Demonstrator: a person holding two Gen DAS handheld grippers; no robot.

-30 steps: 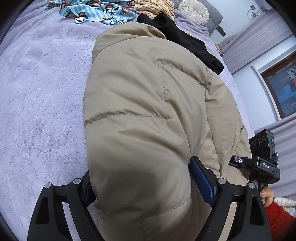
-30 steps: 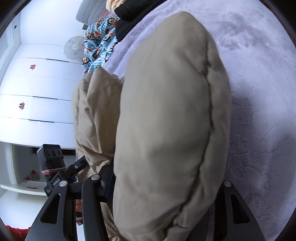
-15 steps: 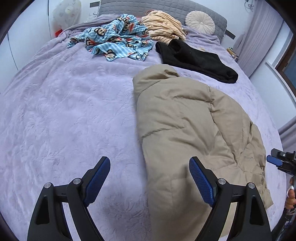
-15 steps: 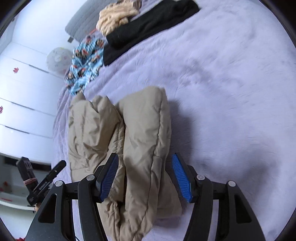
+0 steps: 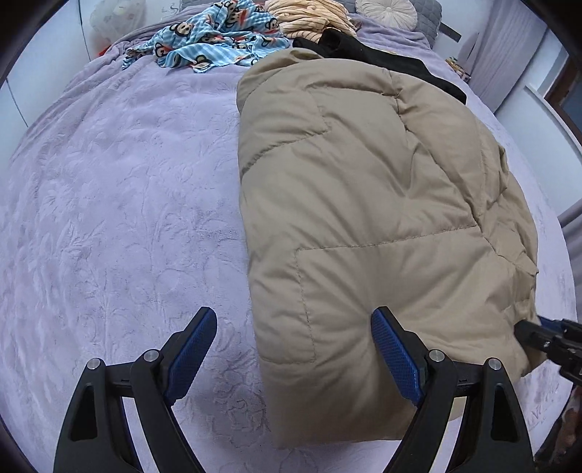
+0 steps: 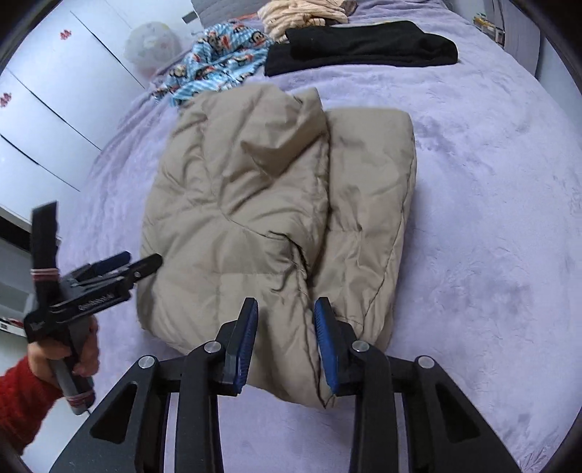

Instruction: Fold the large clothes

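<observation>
Lying folded on the purple bedspread (image 5: 109,203), the beige puffer jacket (image 5: 363,218) serves as reference. Left of its near corner, the left gripper (image 5: 291,349) stands with jaws wide apart, holding nothing; its right finger overlaps the jacket's edge. Over the jacket's near hem, the right gripper (image 6: 285,338) has jaws closing, the pads not visibly pressing the fabric seen between them. Beyond the jacket lie a monkey-print cloth (image 5: 218,40), a striped garment (image 5: 309,18) and a black garment (image 6: 360,43).
</observation>
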